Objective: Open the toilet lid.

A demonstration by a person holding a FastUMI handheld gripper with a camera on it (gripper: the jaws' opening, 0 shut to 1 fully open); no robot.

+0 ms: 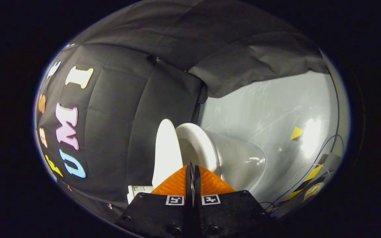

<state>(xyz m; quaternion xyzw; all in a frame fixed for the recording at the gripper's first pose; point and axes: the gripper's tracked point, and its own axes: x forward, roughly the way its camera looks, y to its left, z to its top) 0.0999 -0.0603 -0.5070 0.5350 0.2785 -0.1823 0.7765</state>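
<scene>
Ahead, glossy rounded toilet (233, 158) — smooth oval lid (165, 152) raised; tool (192, 172) fingers pressed together

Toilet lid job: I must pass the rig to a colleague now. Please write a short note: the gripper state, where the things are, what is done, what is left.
Gripper: fingers closed together, nothing between them, pointing at the toilet.
Toilet lid: raised and standing away from the seat, just beyond the fingertips, next to the black cloth wall.
Seat and bowl: uncovered; the seat ring lies on the bowl.
Done: the lid looks open.
Left: probably only to draw the gripper back; check that the lid stays up by itself.
</scene>
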